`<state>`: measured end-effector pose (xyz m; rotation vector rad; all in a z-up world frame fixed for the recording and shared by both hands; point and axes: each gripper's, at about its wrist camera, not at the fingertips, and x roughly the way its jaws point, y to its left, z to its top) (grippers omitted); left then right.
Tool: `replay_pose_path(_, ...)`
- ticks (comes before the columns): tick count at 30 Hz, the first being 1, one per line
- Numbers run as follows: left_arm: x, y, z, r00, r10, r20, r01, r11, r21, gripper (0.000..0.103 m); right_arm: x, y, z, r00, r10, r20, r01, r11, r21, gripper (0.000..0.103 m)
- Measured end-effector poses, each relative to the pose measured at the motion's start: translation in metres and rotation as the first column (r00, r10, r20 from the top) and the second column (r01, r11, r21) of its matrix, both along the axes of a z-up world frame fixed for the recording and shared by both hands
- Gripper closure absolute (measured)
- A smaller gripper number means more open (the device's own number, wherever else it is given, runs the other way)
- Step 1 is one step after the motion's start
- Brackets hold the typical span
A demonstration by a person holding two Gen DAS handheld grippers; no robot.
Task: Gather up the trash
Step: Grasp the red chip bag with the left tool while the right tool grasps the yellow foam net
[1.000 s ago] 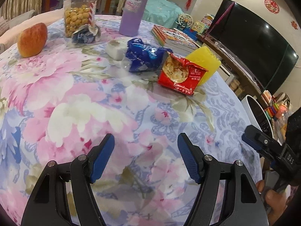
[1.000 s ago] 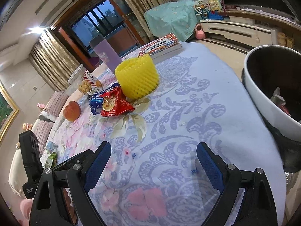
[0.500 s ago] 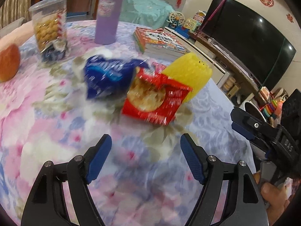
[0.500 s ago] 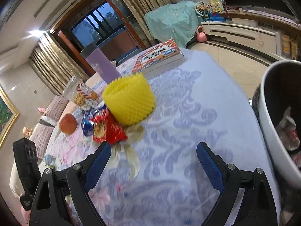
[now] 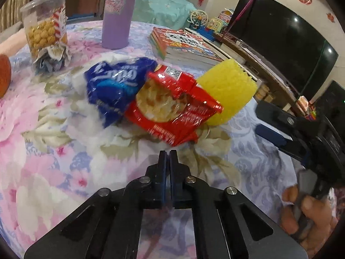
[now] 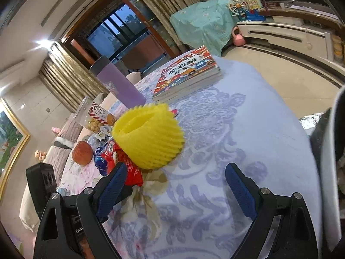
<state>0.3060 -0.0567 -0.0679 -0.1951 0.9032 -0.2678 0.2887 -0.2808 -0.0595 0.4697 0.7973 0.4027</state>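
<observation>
A red snack wrapper (image 5: pixel 172 105) lies on the floral tablecloth (image 5: pixel 54 129), with a blue wrapper (image 5: pixel 116 84) to its left and a yellow foam fruit net (image 5: pixel 228 90) to its right. My left gripper (image 5: pixel 167 154) is shut and empty, just short of the red wrapper's near edge. My right gripper (image 6: pixel 174 185) is open and empty, just in front of the yellow net (image 6: pixel 148 140), with the red wrapper (image 6: pixel 127 166) by its left finger. The right gripper also shows in the left wrist view (image 5: pixel 280 133).
A white trash bin (image 6: pixel 336 151) stands beside the table at the right. On the table are a stack of books (image 5: pixel 183 47), a purple bottle (image 5: pixel 118 15), a snack cup (image 5: pixel 46 26) and an apple (image 6: pixel 83 153).
My left gripper has moved in toward the wrappers and has shut. My right gripper has moved closer to the yellow net and stays open.
</observation>
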Motion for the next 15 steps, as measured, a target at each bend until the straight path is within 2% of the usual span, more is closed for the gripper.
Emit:
replay_pose_path(7,-0.014,0.005,0.0,1.0,-0.011,-0.015,0.01,1.0,-0.017,0.101,0.021,0.021,-0.002,0.999,0.041,0.006,-0.041,0.999,-0.001,0.01)
replay_pose_path(8,-0.015,0.005,0.001,1.0,-0.011,-0.015,0.011,1.0,-0.014,0.097,0.025,0.025,-0.002,0.999,0.043,0.006,-0.043,0.999,-0.007,0.01)
replay_pose_path(10,-0.016,0.004,0.002,1.0,-0.007,-0.01,0.007,1.0,-0.012,0.082,0.029,0.029,-0.003,0.999,0.046,0.011,-0.046,0.999,-0.012,0.014)
replay_pose_path(12,-0.019,0.005,0.006,1.0,0.011,0.007,-0.011,1.0,-0.005,0.045,0.033,0.034,-0.003,0.998,0.06,0.018,-0.06,0.998,-0.027,0.037)
replay_pose_path(13,-0.018,0.004,0.008,1.0,0.022,0.016,-0.022,1.0,-0.002,0.039,0.034,0.036,-0.004,0.998,0.063,0.012,-0.063,0.997,-0.044,0.06)
replay_pose_path(14,-0.017,0.004,0.01,0.999,0.03,0.025,-0.03,1.0,-0.002,0.038,0.034,0.036,-0.005,0.998,0.065,0.007,-0.065,0.997,-0.049,0.071)
replay_pose_path(15,-0.016,0.004,0.012,0.999,0.034,0.03,-0.034,0.999,-0.001,0.037,0.034,0.033,-0.005,0.998,0.063,0.007,-0.063,0.997,-0.042,0.072)
